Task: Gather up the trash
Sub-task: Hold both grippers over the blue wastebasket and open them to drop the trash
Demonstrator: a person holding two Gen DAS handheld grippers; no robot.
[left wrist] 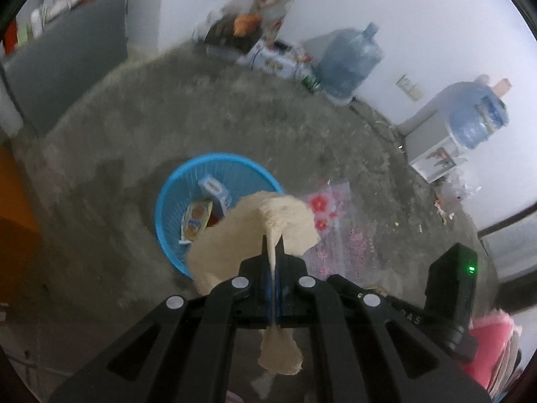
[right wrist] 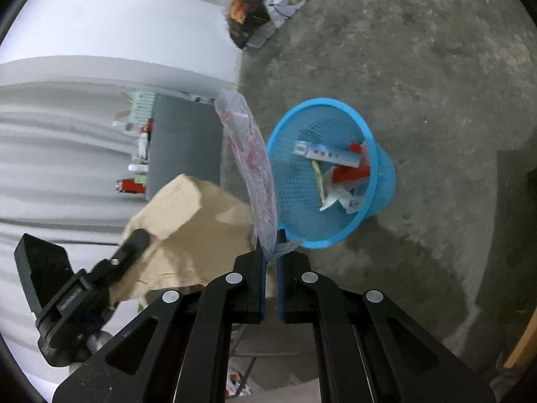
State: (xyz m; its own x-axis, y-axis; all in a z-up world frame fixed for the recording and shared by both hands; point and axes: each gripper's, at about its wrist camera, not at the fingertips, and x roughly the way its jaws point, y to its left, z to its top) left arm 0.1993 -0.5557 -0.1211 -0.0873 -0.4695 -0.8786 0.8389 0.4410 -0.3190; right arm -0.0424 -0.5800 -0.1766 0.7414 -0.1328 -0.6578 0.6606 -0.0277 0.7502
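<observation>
Left wrist: crumpled tan paper, perhaps kraft, over mesh basket.

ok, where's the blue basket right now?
On the concrete floor: the blue basket sits just ahead of the left gripper, partly behind its tan paper; up-right of the right gripper.

Two water jugs are standing by the wall. One blue basket is sitting on the floor. Two grippers are showing.
</observation>
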